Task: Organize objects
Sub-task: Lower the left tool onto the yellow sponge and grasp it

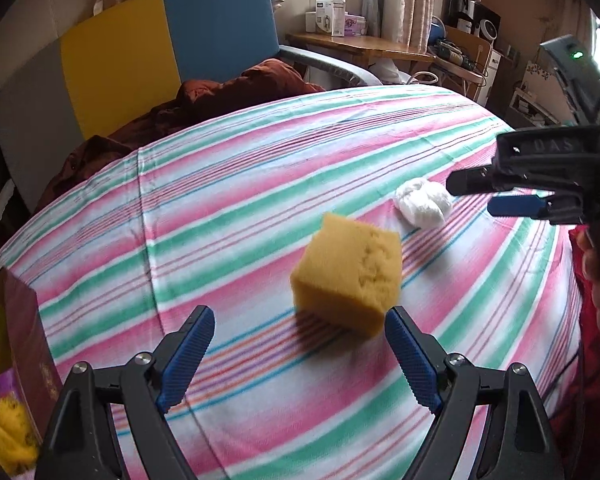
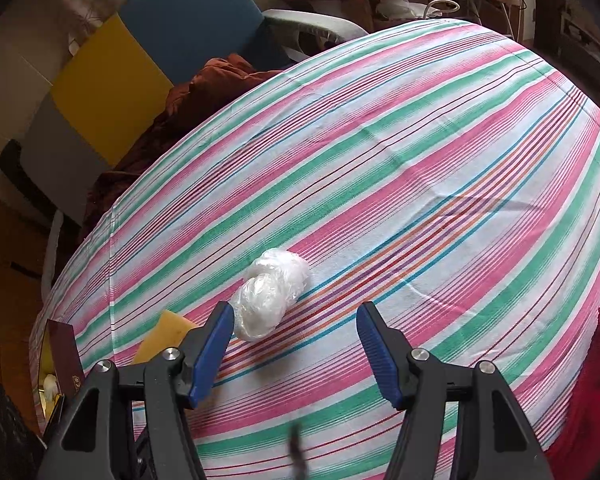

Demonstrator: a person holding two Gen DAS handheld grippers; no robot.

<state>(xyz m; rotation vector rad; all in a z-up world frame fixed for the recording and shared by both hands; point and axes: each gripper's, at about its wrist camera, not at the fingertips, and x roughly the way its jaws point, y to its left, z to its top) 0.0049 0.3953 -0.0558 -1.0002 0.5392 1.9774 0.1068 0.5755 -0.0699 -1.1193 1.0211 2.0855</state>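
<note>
my left tongs [image 1: 300, 322] stand spread and empty, the yellow sponge [image 1: 346, 276] just ahead of the tips at about 12 o'clock, a little toward the right pad, not touched. i judge i hold them wide so the block fits between the pads. my right tongs [image 2: 296, 320] are also spread, pinching nothing; the crumpled plastic bag [image 2: 274, 292] lies at 11 o'clock, close by the left pad, apart or touching i cannot tell. both things sit loose on the striped cloth [image 1: 260, 184]. a dark red box [image 1: 28, 352] waits at 8 o'clock in the left view, likely where things go. its gold print is unreadable; "das" shows on the right tongs' body.
</note>
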